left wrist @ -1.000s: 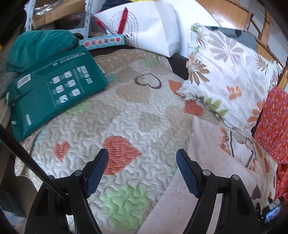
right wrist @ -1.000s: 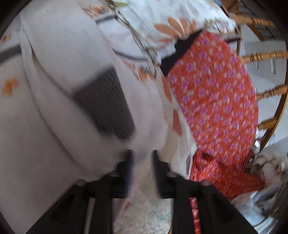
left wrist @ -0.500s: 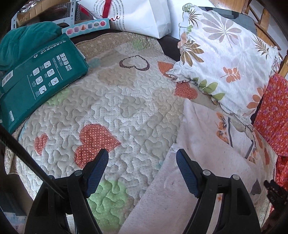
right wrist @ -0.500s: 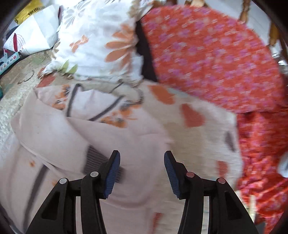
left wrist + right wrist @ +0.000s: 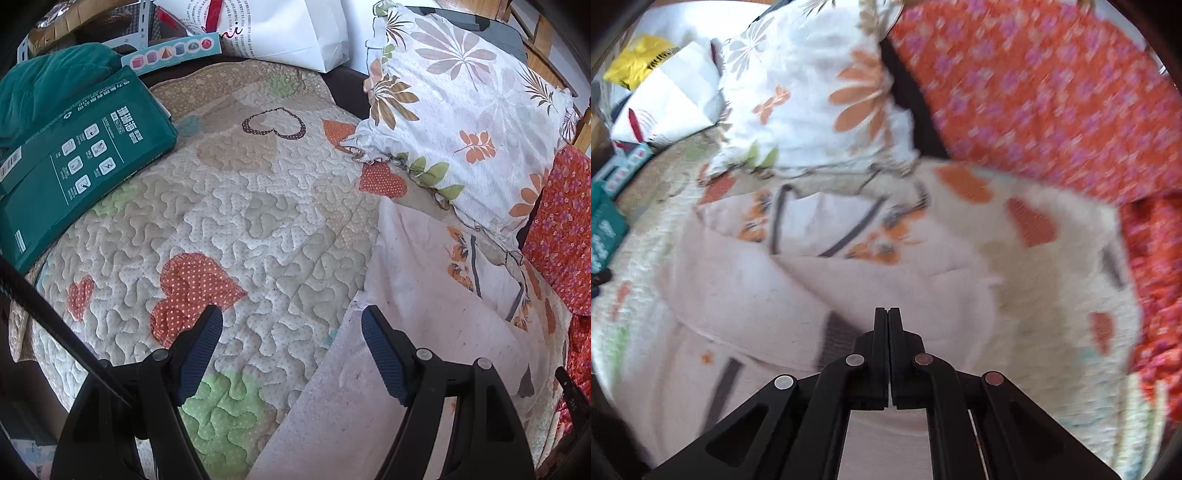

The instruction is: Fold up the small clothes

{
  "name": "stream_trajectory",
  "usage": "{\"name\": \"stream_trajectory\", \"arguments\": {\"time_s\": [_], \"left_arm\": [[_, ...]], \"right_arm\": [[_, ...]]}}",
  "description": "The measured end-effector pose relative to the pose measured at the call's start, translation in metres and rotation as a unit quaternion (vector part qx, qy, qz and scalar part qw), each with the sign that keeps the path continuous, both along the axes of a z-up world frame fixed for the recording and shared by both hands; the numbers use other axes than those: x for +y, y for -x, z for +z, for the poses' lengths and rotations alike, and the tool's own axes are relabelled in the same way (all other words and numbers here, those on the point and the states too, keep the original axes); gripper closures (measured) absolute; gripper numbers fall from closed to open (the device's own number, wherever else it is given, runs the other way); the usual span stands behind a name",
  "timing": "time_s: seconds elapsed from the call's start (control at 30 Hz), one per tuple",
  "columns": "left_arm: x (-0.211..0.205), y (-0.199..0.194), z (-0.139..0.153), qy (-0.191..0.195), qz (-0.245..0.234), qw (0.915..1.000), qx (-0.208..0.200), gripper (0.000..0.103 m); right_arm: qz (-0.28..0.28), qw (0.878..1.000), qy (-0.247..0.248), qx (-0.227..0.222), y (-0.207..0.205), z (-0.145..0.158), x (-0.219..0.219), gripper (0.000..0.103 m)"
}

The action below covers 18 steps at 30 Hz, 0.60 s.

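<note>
A pale pink small garment with orange flowers and grey stripes lies folded over on the heart-patterned quilt. In the left wrist view my left gripper is open and empty, over the quilt at the garment's left edge. In the right wrist view the garment fills the middle, one flap laid over another, with a grey cuff showing. My right gripper is shut, jaws together just above the garment, with no cloth visibly between them.
A floral pillow and an orange-red flowered cloth lie to the right. A green box, a teal cloth and a white paper bag lie at the far left and back. A wooden bed frame stands behind the pillow.
My right gripper let go of the garment, opened, pulled back and has now shut empty. My left gripper shifted slightly forward and right, staying open.
</note>
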<state>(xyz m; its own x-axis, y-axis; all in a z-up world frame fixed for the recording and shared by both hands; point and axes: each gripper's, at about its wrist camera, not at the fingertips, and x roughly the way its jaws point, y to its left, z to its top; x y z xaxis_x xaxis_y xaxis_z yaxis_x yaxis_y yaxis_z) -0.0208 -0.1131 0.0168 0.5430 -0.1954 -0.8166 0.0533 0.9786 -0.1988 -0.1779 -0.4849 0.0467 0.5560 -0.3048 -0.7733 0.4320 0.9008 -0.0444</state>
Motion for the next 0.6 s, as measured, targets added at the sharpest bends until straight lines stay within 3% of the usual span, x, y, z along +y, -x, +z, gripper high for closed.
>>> {"name": "stream_trajectory", "arguments": {"time_s": [0.1,0.17,0.3,0.37,0.4,0.43,0.5,0.6], "left_arm": [[0.0,0.002,-0.002,0.005,-0.002,1.0,0.006,0.026],[0.0,0.002,-0.003,0.003,-0.005,1.0,0.008,0.026],[0.007,0.0,-0.004,0.005,0.001,0.9999,0.011,0.026],[0.013,-0.002,-0.004,0.018,0.009,0.9997,0.017,0.026],[0.015,-0.002,-0.004,0.022,0.011,0.9995,0.019,0.026],[0.016,-0.002,-0.004,0.027,0.013,0.9994,0.02,0.026],[0.017,-0.002,-0.003,0.032,0.013,0.9992,0.02,0.026],[0.015,0.0,-0.001,0.029,0.007,0.9995,0.015,0.026]], "right_arm": [[-0.045,0.995,-0.093,-0.015,0.002,-0.014,-0.036,0.097],[-0.069,0.986,-0.151,-0.025,0.004,-0.028,-0.052,0.07],[-0.056,0.979,-0.195,-0.006,-0.007,-0.053,-0.042,0.066],[-0.035,0.981,-0.191,0.015,-0.012,-0.059,-0.026,0.068],[-0.027,0.982,-0.184,0.022,-0.014,-0.06,-0.021,0.073],[-0.019,0.984,-0.173,0.028,-0.015,-0.06,-0.015,0.09],[-0.012,0.99,-0.135,0.026,-0.015,-0.049,-0.006,0.092],[-0.011,0.998,-0.052,-0.018,-0.007,-0.011,0.008,0.093]]}}
